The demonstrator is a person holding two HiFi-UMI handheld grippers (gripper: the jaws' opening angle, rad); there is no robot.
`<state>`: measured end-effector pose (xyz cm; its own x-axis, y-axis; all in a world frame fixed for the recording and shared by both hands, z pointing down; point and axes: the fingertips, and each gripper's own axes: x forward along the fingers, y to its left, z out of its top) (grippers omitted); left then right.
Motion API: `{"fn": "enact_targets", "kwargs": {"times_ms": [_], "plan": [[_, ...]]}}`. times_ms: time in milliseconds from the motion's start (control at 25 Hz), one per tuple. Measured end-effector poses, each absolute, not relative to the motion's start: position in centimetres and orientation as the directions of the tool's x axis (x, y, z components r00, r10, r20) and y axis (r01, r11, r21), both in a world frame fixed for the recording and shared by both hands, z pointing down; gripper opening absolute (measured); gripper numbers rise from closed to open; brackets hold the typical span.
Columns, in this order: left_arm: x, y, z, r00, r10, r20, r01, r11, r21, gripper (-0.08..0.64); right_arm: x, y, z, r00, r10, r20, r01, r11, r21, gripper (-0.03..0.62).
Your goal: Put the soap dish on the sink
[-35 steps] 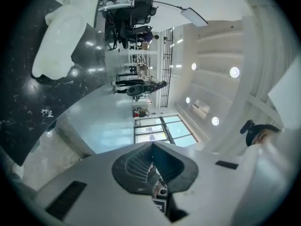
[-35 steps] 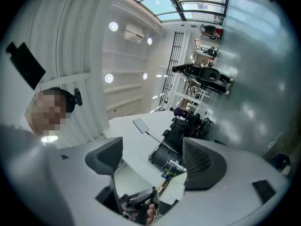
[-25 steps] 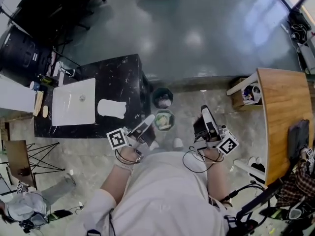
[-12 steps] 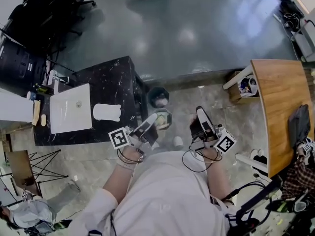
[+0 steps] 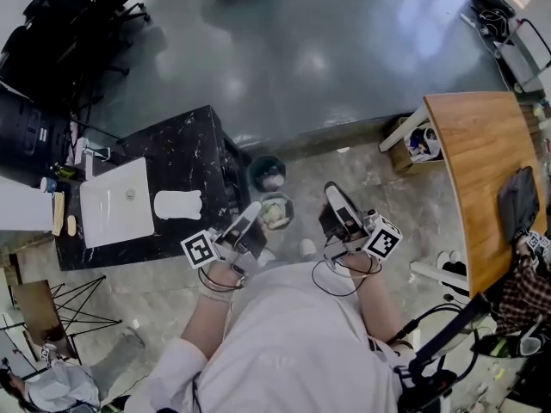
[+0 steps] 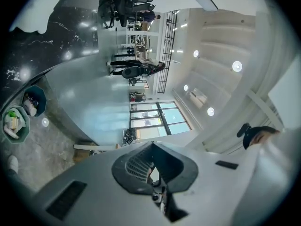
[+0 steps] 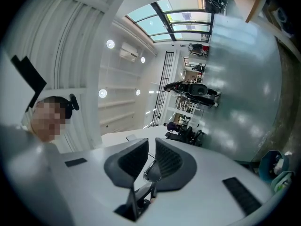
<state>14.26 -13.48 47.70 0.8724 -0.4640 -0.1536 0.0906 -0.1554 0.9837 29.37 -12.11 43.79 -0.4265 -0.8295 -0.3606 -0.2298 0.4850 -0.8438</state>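
White soap dish, flat, beside sink

The counter stands at the left of the head view, with chairs behind it. The sink is set in the counter's left part. A flat object, possibly the soap dish, lies on the counter just right of the sink. On the floor beside the counter's right end, the far bin stands behind the near bin. The table stands at far right, with a box at its left edge. The left gripper is just left of the near bin, and the right gripper is just right of it.
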Motion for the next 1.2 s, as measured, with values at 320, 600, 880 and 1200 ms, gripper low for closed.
{"fn": "enact_targets", "kwargs": {"times_ms": [320,600,880,1200], "plan": [[14.5,-13.4,47.7,0.871,-0.466,-0.154,0.087,-0.162,0.983,0.007,29.6,-12.0,44.2,-0.434,-0.833,-0.343,-0.244,0.475,-0.845,0.059],[14.7,-13.5,47.9,0.869,-0.469,-0.155,0.097,-0.147,0.984,0.007,29.6,-11.9,44.5,-0.442,-0.839,-0.319,-0.256,0.458,-0.851,0.058],[14.0,-13.4,48.0,0.859,-0.489,-0.153,0.094,-0.143,0.985,0.006,29.4,-11.8,44.6,-0.450,-0.838,-0.308,-0.253,0.450,-0.856,0.058],[12.8,-13.3,48.2,0.840,-0.524,-0.141,0.074,-0.147,0.986,0.008,28.8,-11.8,44.8,-0.475,-0.827,-0.301,-0.246,0.453,-0.857,0.058]]}}
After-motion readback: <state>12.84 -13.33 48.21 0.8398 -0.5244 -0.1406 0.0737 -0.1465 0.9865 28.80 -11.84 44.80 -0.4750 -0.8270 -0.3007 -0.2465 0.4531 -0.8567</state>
